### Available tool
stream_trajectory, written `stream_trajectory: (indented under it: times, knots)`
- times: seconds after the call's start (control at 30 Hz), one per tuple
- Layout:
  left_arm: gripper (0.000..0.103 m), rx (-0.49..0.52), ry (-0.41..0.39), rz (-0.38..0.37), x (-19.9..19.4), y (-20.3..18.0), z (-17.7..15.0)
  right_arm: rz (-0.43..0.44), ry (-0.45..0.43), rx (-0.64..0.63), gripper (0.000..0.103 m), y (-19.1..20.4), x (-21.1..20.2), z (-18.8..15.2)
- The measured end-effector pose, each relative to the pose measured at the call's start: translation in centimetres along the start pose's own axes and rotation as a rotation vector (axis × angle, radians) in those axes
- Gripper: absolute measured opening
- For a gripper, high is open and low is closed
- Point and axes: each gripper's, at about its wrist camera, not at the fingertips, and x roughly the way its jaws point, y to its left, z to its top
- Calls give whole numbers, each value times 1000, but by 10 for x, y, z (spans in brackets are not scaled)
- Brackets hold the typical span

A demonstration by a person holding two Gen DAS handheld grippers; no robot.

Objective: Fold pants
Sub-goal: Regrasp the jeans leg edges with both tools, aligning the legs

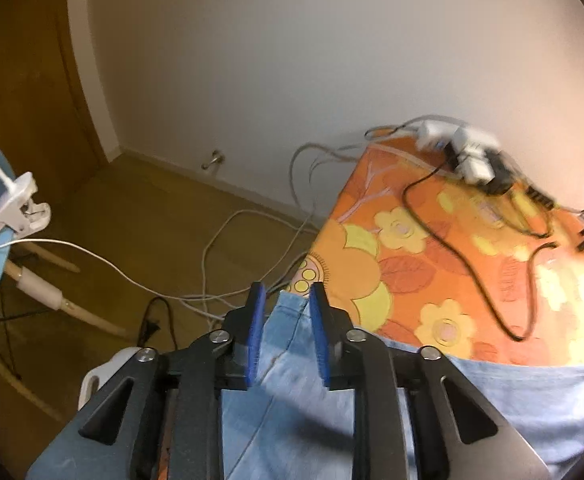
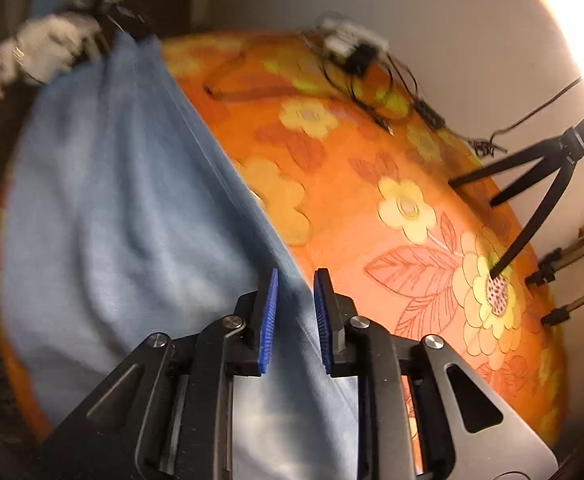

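In the left wrist view the left gripper (image 1: 284,300) hangs with its blue pads parted and nothing pinched; the corner of the light blue pants (image 1: 288,360) lies below and between them, at the near left edge of the worktop (image 1: 432,248). To do this step well, I would judge the release should be clean, the gripper lifting straight off so the laid edge is not dragged askew. The worktop wears an orange flowered cloth; a black cable (image 1: 464,264) winds across it to a blurred cluster of white adapters (image 1: 468,152) at the far edge. Left of it is a wooden floor (image 1: 132,216) strewn with pale cables, and a plain white wall beyond. In the right wrist view the right gripper (image 2: 295,288) is likewise parted and empty, above the right edge of the pants (image 2: 132,220), which spread over the left half of the worktop (image 2: 372,160). A blurred gloved hand (image 2: 48,48) sits at the far corner of the cloth. A black tripod (image 2: 532,184) stands to the right by the wall.
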Motion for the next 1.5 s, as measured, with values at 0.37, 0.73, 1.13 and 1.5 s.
stream_trajectory:
  times: [0.37,0.73,1.13,1.5]
  knots:
    - [49,-160,172,-178,8,32,-29,192,69,-139,54,37,-11,-31]
    - [30,-200,143,-177,36,7,-28,100,74,-153,2,32,-8,-35]
    - [27,-187,103,-149,41,-7,-19,109,44,96,3,-56,-49,-59]
    - [8,-167,106,-132,41,-14,-22,115,247,-36,38,-33,-30,-117]
